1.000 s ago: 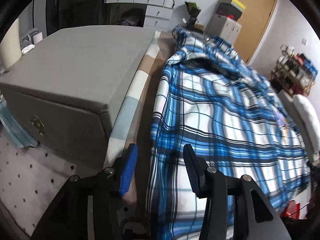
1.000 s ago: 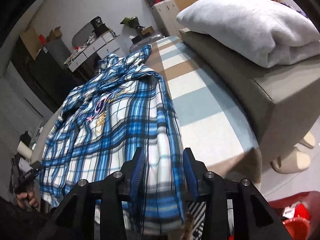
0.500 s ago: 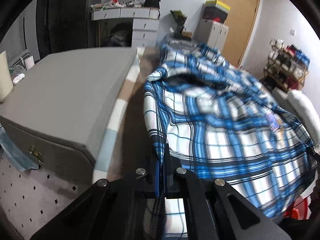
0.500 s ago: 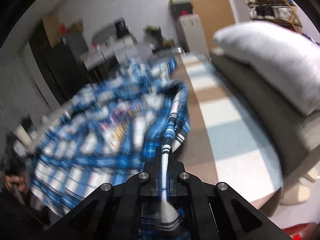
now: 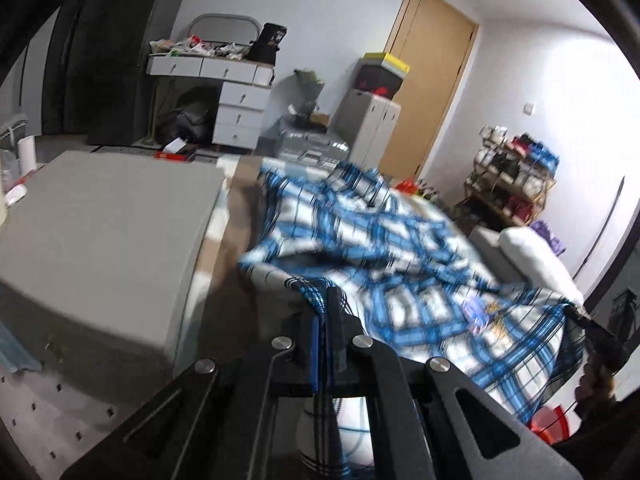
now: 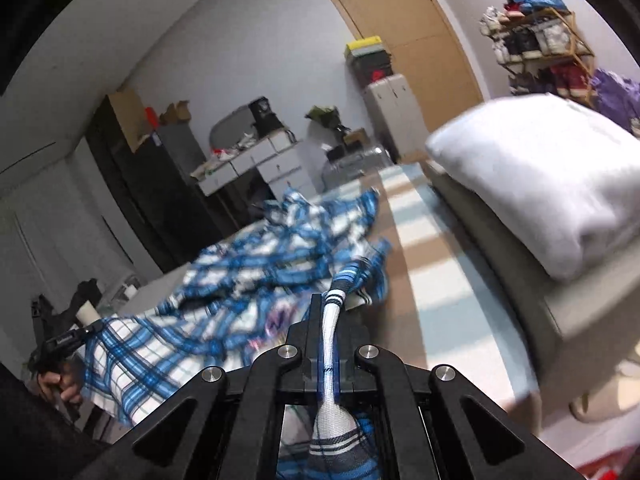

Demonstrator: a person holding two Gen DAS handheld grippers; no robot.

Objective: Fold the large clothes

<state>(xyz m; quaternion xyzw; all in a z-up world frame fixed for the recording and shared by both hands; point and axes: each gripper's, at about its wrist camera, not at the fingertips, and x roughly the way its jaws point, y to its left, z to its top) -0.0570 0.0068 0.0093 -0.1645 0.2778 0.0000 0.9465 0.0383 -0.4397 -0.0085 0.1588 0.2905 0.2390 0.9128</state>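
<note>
A: Left wrist view: left gripper (image 5: pixel 329 300) tilted downward, jaws clamped on hem of blue plaid shirt (image 5: pixel 400 248)?

B: Confirmed. Right gripper (image 6: pixel 326 308) likewise, pinching a bunched white edge. Shirt hangs lifted between both, blurred, its far end on the striped bed (image 6: pixel 424 248); pillow (image 6: pixel 540 184) beside it.

The plaid shirt (image 5: pixel 404 264) is smeared by motion blur across its middle — the printed motif (image 5: pixel 482 312) near its hem cannot be read. Below the left gripper (image 5: pixel 328 320) the pinched cloth runs off the picture's lower edge. Items on the shoe rack (image 6: pixel 536 36) — too small to tell.
</note>
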